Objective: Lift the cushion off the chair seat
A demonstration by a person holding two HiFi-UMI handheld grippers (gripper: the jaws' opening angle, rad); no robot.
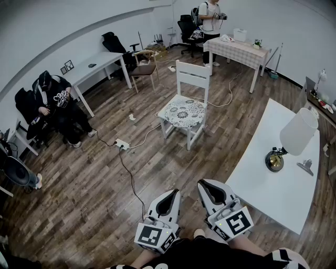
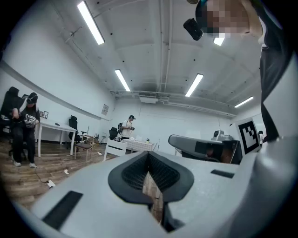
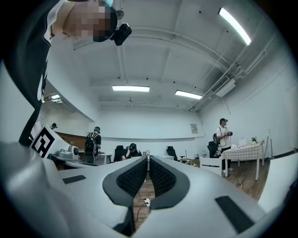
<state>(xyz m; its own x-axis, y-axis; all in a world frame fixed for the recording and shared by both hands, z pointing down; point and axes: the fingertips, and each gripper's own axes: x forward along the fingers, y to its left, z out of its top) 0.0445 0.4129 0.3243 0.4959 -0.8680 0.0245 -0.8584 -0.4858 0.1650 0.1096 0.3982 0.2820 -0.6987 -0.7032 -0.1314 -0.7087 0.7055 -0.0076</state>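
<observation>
The floral cushion (image 1: 182, 111) lies flat on the seat of a white wooden chair (image 1: 192, 75) in the middle of the room, some way ahead of me in the head view. Both grippers are held low and close to my body, far short of the chair. My left gripper (image 1: 171, 195) points toward the chair with its jaws together and nothing between them (image 2: 149, 156). Beside it, my right gripper (image 1: 205, 185) is also shut and empty (image 3: 148, 161). The left gripper view shows the white chair (image 2: 115, 148) small in the distance.
A long white table (image 1: 273, 173) with a lamp (image 1: 297, 134) stands at my right. A power strip (image 1: 122, 143) and its cable lie on the wooden floor left of the chair. A seated person (image 1: 52, 102), a wooden chair (image 1: 144, 68), a checkered table (image 1: 239, 50) and a standing person (image 1: 210, 16) are further off.
</observation>
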